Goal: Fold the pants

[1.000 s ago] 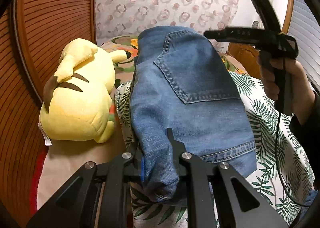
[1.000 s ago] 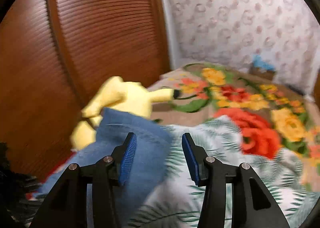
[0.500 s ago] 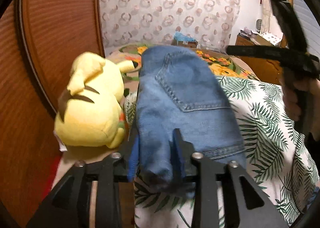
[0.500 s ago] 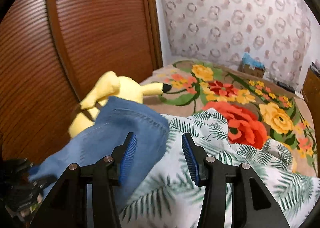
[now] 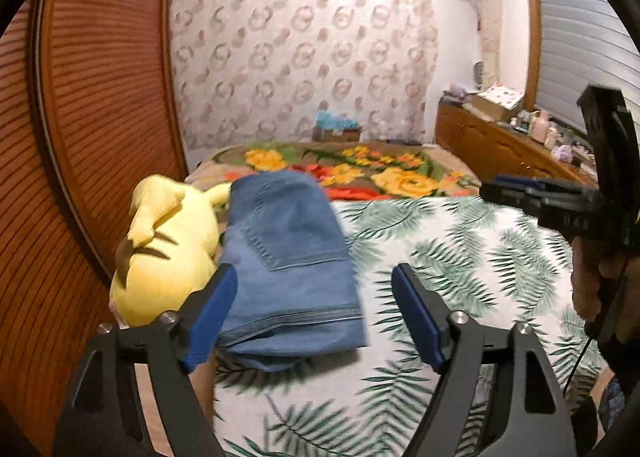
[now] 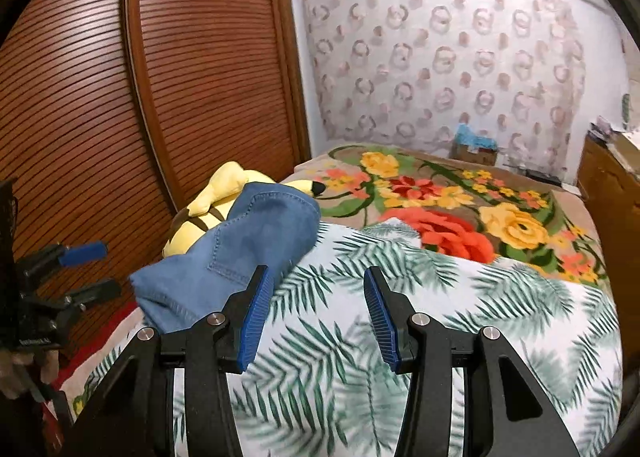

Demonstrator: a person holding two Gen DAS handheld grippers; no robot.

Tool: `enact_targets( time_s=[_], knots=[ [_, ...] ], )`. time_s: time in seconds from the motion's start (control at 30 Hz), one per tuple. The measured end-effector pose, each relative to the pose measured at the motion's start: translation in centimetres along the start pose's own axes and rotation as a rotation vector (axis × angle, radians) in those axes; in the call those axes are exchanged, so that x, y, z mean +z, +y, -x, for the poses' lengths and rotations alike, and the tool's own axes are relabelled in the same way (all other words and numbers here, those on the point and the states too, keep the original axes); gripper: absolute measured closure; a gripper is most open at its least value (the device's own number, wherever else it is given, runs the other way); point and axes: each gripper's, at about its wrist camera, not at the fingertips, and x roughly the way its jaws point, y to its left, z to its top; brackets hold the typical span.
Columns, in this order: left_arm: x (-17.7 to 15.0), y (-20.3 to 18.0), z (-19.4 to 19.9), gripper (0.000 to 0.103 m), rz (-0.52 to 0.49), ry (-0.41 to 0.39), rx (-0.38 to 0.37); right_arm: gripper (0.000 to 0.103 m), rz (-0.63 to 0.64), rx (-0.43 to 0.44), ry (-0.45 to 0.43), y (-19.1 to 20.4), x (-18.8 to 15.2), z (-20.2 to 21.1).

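Note:
The folded blue jeans [image 5: 288, 265] lie on the palm-leaf bedcover [image 5: 440, 257], back pocket up, against a yellow plush toy. My left gripper [image 5: 314, 277] hovers above their near end with its jaws opening wide; neither pad presses on the denim. In the right wrist view the jeans [image 6: 248, 241] lie ahead and to the left of my right gripper [image 6: 316, 275], which stands open over the bedcover with nothing between its fingers. The right wrist view shows the left gripper [image 6: 104, 269] at the far left, and the left wrist view shows the right gripper [image 5: 540, 197] at the far right in a hand [image 5: 600, 277].
The yellow plush toy [image 5: 164, 249] lies left of the jeans beside a slatted wooden door [image 5: 100, 137]. A floral blanket [image 6: 460, 201] covers the far bed, with a small box [image 6: 474, 151] at its end. A wooden dresser [image 5: 500, 145] with clutter lines the right wall.
My left gripper let go of the jeans' near end, opened wide and drew back and up. The right gripper moved off to the right, away from the jeans.

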Motion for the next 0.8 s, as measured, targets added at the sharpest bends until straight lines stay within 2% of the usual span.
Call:
enact_targets(
  time_s=[0.17,0.23,0.37,0.6,0.8],
  knots=[
    [0.6,-2.9,2.0,0.016,-0.046,-0.031,-0.038,0.054,-0.015,-0.039,-0.045,0.5,-2.3,6.0],
    [0.9,-3.9,2.8,0.012,-0.058,-0.053,-0.024,0.054,-0.018,-0.055,-0.060,0.8,-3.1,7.8],
    [1.4,-5.2,3.9,0.001,-0.062,-0.080,-0.050,0.054,-0.015,-0.085,-0.085,1.4,-4.2,10.9],
    [2.0,-8.2,5.7,0.001,-0.088,-0.106,-0.047,0.053,-0.032,-0.126,-0.116,2.0,-5.5,15.1],
    [1.9,-10.5,7.0,0.001,-0.090,-0.116,-0.026,0.045,-0.052,-0.151,-0.145,2.9,-6.3,16.8]
  ],
)
